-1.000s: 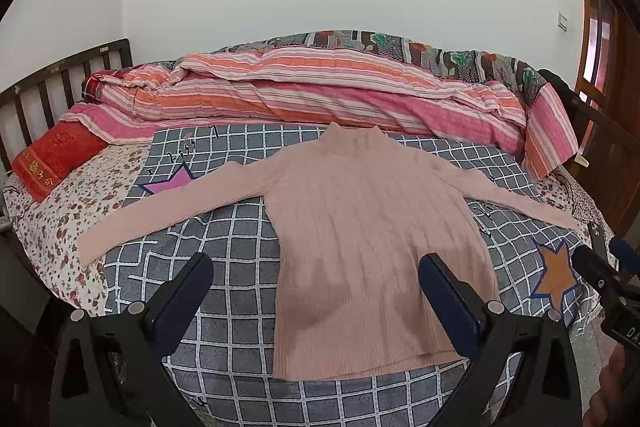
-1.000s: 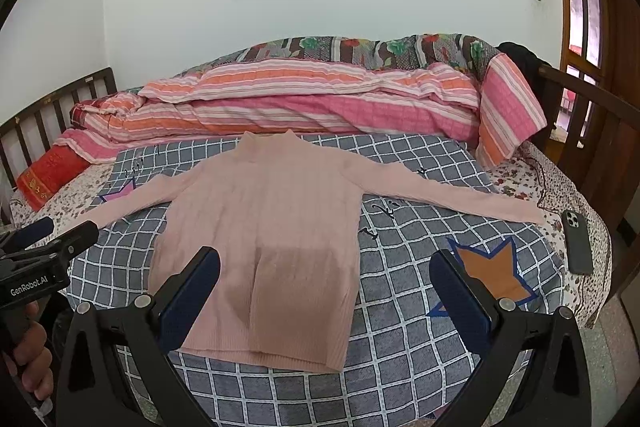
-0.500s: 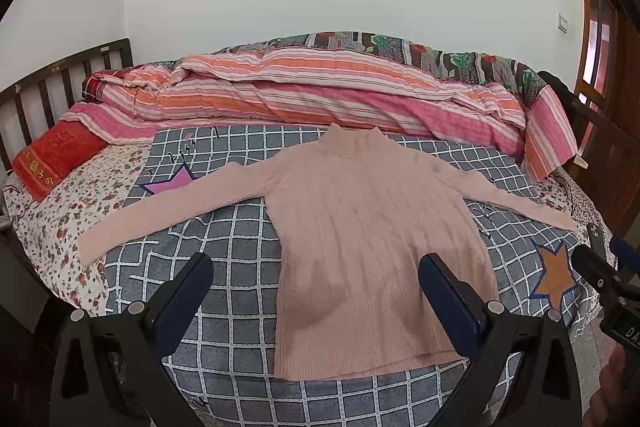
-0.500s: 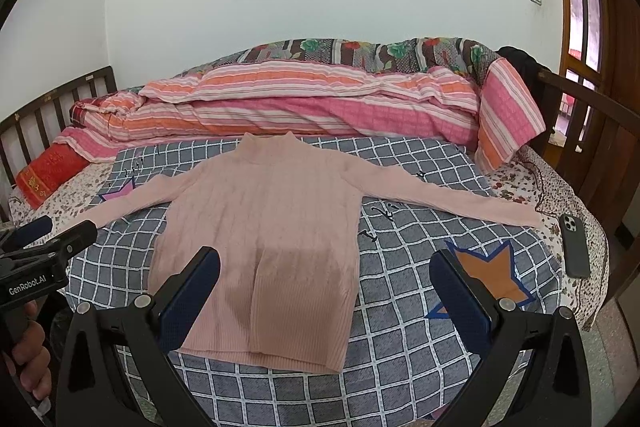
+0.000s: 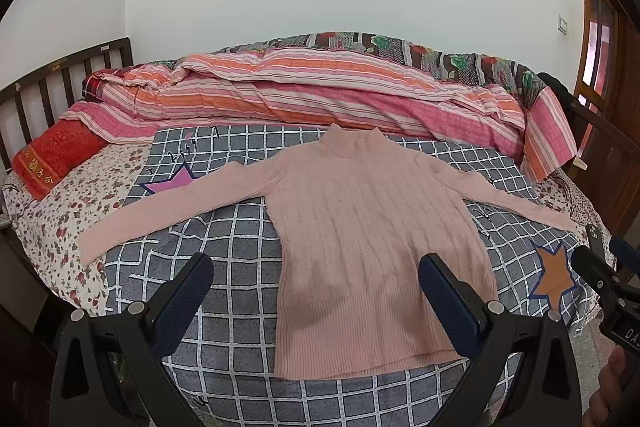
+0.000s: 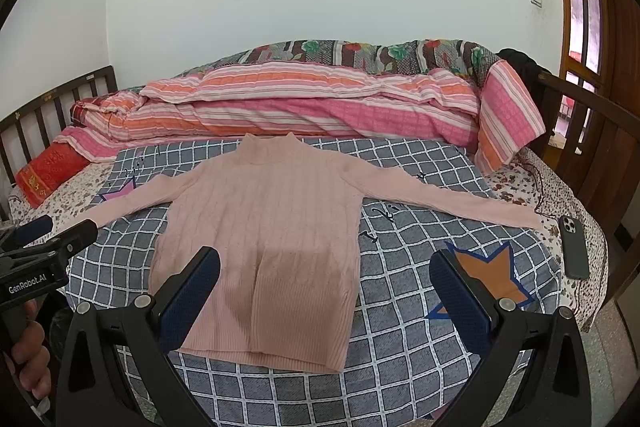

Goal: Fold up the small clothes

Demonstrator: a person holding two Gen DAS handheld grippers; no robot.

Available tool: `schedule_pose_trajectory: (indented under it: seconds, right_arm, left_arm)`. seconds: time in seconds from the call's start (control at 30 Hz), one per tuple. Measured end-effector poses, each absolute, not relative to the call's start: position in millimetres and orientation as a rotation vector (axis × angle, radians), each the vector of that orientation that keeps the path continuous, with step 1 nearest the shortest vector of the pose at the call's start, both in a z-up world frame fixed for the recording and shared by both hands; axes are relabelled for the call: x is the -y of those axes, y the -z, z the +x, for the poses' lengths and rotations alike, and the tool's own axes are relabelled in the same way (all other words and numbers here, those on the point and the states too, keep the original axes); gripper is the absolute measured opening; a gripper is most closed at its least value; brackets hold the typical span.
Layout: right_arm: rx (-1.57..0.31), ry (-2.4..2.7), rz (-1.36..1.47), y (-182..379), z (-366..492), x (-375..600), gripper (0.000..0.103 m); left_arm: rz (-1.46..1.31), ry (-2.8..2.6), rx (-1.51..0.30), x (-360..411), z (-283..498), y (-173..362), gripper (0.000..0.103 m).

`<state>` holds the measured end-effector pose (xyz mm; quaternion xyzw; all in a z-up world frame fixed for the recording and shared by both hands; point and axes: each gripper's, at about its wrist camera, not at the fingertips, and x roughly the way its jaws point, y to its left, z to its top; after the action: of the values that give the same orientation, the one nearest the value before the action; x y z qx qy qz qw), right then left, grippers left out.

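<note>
A pink ribbed sweater (image 5: 372, 227) (image 6: 264, 227) lies flat and face up on a grey checked blanket (image 5: 232, 315) (image 6: 404, 315), both sleeves spread out sideways, collar toward the far side. My left gripper (image 5: 316, 275) hovers open near the bed's front edge, over the sweater's hem, holding nothing. My right gripper (image 6: 324, 267) is open as well, above the hem's right part, with nothing between its fingers. The right gripper also shows at the right edge of the left wrist view (image 5: 600, 275), and the left gripper at the left edge of the right wrist view (image 6: 48, 239).
A rolled striped pink and orange quilt (image 5: 320, 95) (image 6: 304, 99) lies along the far side. A red cushion (image 5: 56, 151) sits far left by the wooden headboard (image 5: 52, 87). A dark phone (image 6: 574, 247) rests at the bed's right edge. A wooden door (image 6: 588, 27) stands at right.
Both views have shifted only slightly; the sweater lies as before and both grippers stay open.
</note>
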<state>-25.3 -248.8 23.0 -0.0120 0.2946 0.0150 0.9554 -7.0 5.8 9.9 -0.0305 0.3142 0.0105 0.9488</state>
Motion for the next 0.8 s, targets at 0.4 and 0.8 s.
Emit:
schedule_pose_trajectory:
  seconds: [0.4,0.8]
  right_arm:
    - [-0.604,-0.031,-0.038,-17.0,-23.2,243.8,0.103]
    - [-0.647,-0.061,-0.074,19.8,4.0,226.4,0.103]
  left_arm:
    - [-0.085,-0.027,-0.647,-16.6,-1.0,-5.4,0.103]
    - [-0.152,-0.062,-0.714,-55.5,29.6,42.3,0.103]
